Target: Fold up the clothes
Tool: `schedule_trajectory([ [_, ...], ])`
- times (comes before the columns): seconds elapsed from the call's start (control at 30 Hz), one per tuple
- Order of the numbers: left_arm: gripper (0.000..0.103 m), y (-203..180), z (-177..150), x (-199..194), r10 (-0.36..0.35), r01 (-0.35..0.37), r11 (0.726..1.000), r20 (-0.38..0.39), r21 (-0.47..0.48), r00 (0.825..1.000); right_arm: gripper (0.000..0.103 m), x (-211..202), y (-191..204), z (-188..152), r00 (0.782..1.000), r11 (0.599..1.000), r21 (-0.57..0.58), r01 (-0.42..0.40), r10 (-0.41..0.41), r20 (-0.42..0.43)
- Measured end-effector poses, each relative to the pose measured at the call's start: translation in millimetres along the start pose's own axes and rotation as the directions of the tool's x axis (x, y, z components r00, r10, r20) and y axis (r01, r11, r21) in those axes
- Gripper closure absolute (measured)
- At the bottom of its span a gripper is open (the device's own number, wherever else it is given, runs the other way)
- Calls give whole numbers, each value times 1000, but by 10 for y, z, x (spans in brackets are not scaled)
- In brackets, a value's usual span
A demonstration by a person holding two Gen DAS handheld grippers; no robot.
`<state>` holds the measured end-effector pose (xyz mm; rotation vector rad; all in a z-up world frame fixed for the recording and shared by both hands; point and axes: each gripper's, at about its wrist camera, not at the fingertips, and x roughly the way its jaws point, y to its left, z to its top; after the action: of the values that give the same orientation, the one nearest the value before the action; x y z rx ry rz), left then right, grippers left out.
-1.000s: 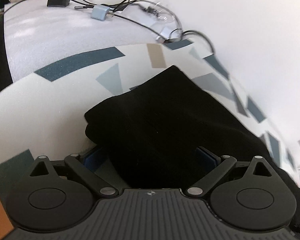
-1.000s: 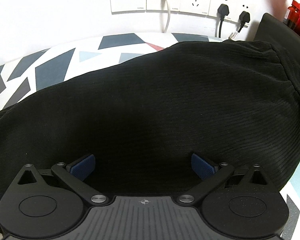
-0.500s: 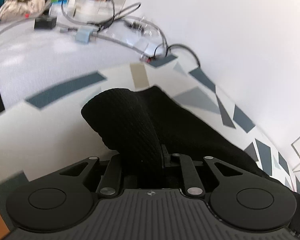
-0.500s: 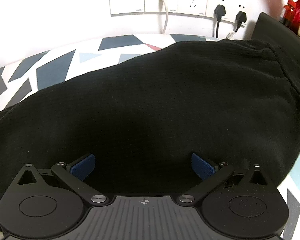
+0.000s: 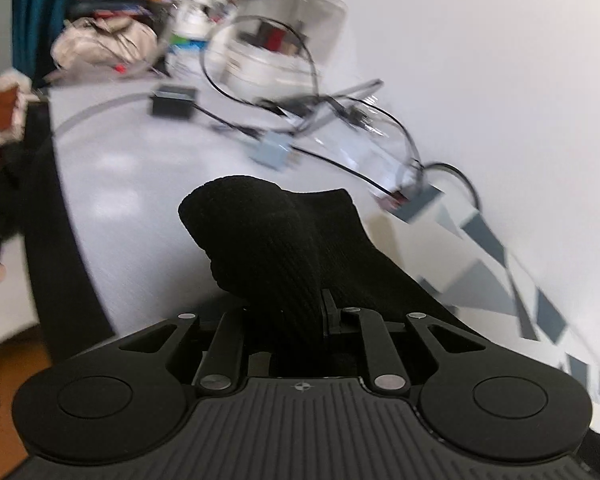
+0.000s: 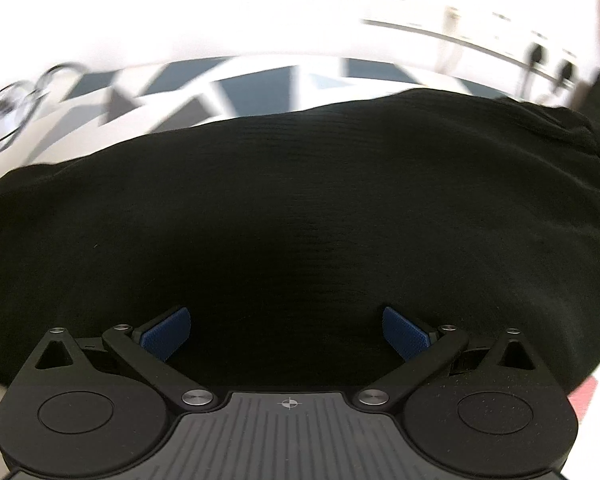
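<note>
Barely begun, I judge: my left gripper (image 5: 288,312) is clamped on a bunched end of the black garment (image 5: 276,248), raised ahead of the jaws. Only the right wrist view shows my right gripper (image 6: 287,330) spread wide, holding nothing, the cloth lying unfolded beyond the pads (image 6: 404,332).

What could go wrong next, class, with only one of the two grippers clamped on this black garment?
1. The left gripper pinches just a bunched end of the black garment; it might slip free.
2. The right gripper has open jaws, so the fold may drag unevenly.
3. Swinging cloth could snag the cables.
</note>
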<state>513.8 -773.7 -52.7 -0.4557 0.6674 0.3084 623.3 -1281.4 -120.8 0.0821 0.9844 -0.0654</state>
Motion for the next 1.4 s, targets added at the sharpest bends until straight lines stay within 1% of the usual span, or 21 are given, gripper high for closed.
schedule_trajectory([
  [0.07,86,-57,-19,6,15,-13,996,-15,92,1000,1,1,28,35,999,999,-7,-37,37,-6],
  [0.17,87,-228,-124,-112,20,-26,971,27,236,999,1,-1,-172,163,995,993,63,-101,102,-14],
  [0.23,87,-391,-176,-229,-14,-6,958,68,286,998,1,-75,-464,255,999,980,194,-49,48,11],
  [0.3,87,-636,-253,-369,-70,28,935,105,354,992,1,-178,-842,339,998,944,329,22,-39,46],
  [0.37,87,-929,-378,-493,-150,78,888,124,454,981,1,-267,-1262,417,993,897,439,50,-91,71],
  [0.43,87,-1257,-599,-628,-248,141,811,117,567,962,1,-337,-1650,469,989,850,522,69,-128,79],
  [0.5,87,-1565,-923,-743,-342,210,713,70,669,937,1,-385,-1946,466,985,815,573,84,-157,78],
  [0.67,86,-2099,-1833,-880,-478,369,456,-128,810,869,1,-408,-2373,341,984,779,622,81,-162,75],
  [0.73,82,-2219,-2198,-814,-462,395,360,-206,845,863,1,-409,-2449,283,986,780,624,48,-137,95],
  [0.8,76,-2303,-2443,-775,-417,375,308,-230,875,879,1,-479,-2466,201,986,793,609,29,-123,114],
  [0.83,69,-2295,-2455,-816,-428,364,305,-215,880,878,1,-495,-2459,200,987,806,592,20,-112,119],
  [0.87,58,-2265,-2412,-869,-456,384,300,-223,873,862,1,-497,-2449,221,988,822,570,11,-97,121],
  [0.93,46,-2161,-2247,-970,-508,440,298,-250,847,824,1,-507,-2391,236,989,842,539,-21,-63,136],
  [1.0,45,-2007,-2053,-1060,-546,467,315,-245,826,801,1,-477,-2335,274,989,849,522,-77,-1,148],
  [1.03,42,-1902,-1951,-1087,-555,473,336,-234,814,798,1,-458,-2308,296,988,850,516,-107,32,153],
  [1.07,41,-1795,-1856,-1093,-554,468,363,-217,806,804,1,-440,-2259,326,985,848,509,-146,74,158],
  [1.13,41,-1625,-1742,-1131,-526,428,428,-165,796,834,1,-406,-2140,395,971,836,498,-232,168,170],
  [1.23,41,-1355,-1493,-1108,-511,424,526,-126,737,851,1,-336,-1822,532,956,855,429,-292,251,151],
  [1.27,40,-1279,-1439,-1087,-492,408,558,-108,722,864,1,-315,-1691,578,955,868,397,-297,263,140],
  [1.37,40,-1126,-1350,-904,-374,299,637,-54,710,926,1,-251,-1289,680,952,903,303,-306,289,101],
  [1.4,40,-1103,-1332,-838,-348,282,656,-51,700,936,1,-235,-1158,703,951,911,274,-309,297,88],
])
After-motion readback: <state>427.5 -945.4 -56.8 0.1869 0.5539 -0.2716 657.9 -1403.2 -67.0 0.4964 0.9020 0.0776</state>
